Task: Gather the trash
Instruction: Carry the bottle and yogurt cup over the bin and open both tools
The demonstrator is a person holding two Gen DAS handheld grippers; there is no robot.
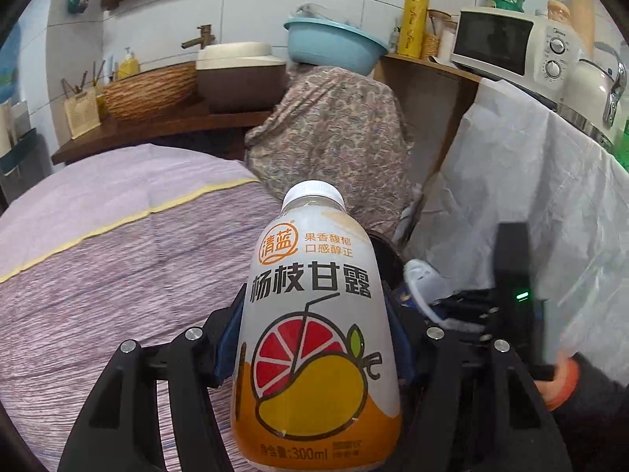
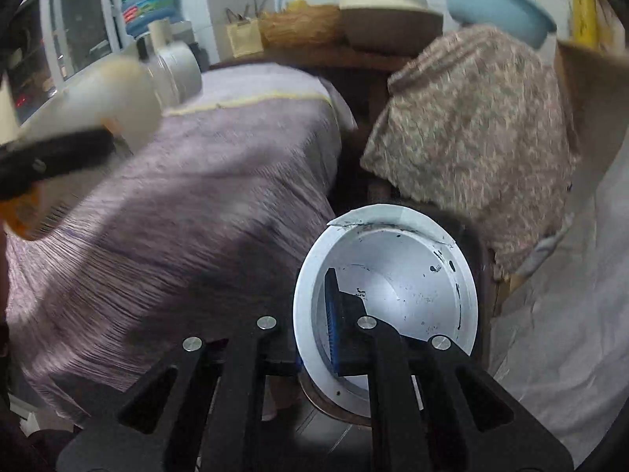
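Note:
A drink bottle (image 1: 314,314) with a white cap and a fruit label stands upright between the blue pads of my left gripper (image 1: 314,338), which is shut on its body. In the right wrist view the same bottle (image 2: 110,106) and gripper appear blurred at the upper left. My right gripper (image 2: 312,334) is shut on the wall of a white paper cup (image 2: 412,275): one finger (image 2: 342,326) sits inside, the other is hidden behind the rim. The cup is empty and smudged with dark specks. The left wrist view shows this cup (image 1: 422,275) just right of the bottle. A dark round rim (image 1: 387,251) lies behind both.
A purple striped cloth (image 1: 118,255) covers a surface on the left. A floral cloth (image 1: 334,137) drapes something ahead, under a blue basin (image 1: 334,45). White sheeting (image 1: 530,196) hangs on the right below a microwave (image 1: 511,47) and kettle (image 1: 593,86). A wooden counter (image 1: 157,126) holds a basket and pot.

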